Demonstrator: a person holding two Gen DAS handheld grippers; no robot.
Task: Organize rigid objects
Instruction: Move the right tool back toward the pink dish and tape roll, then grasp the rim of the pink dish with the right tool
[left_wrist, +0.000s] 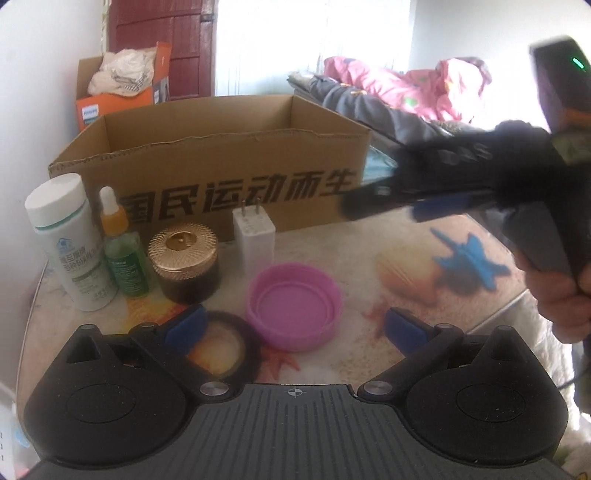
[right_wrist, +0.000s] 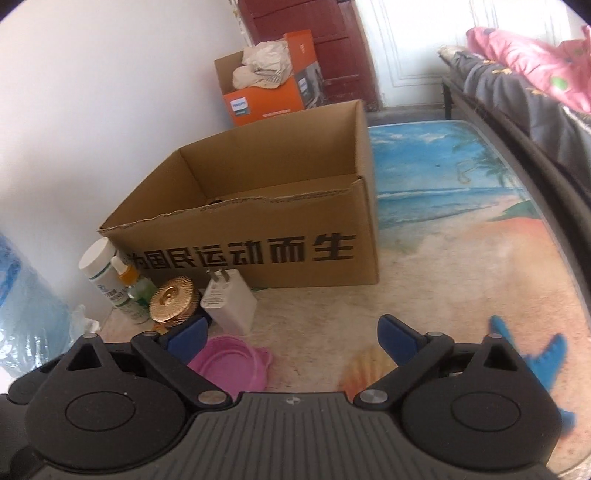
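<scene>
Cardboard box (right_wrist: 258, 206) sits at tabletop (right_wrist: 461, 266) rear; bottle (left_wrist: 70, 240), dropper (left_wrist: 120, 247), jar (left_wrist: 183, 264), charger (left_wrist: 254, 240) and pink lid (left_wrist: 293, 304) crowd before it. Left hand-held gripper (left_wrist: 293, 325) and right hand-held gripper (right_wrist: 291, 338) are wide open, empty. Risk: reaching in topples upright bottles.

On the desk (left_wrist: 369, 258), a cardboard box (left_wrist: 221, 158) stands behind a row: bottle (left_wrist: 70, 240), dropper bottle (left_wrist: 122, 254), jar (left_wrist: 184, 262), charger (left_wrist: 253, 236). A lid (left_wrist: 293, 304) lies before them.

Left gripper (left_wrist: 294, 325) and right gripper (right_wrist: 291, 336) spread wide, empty
</scene>
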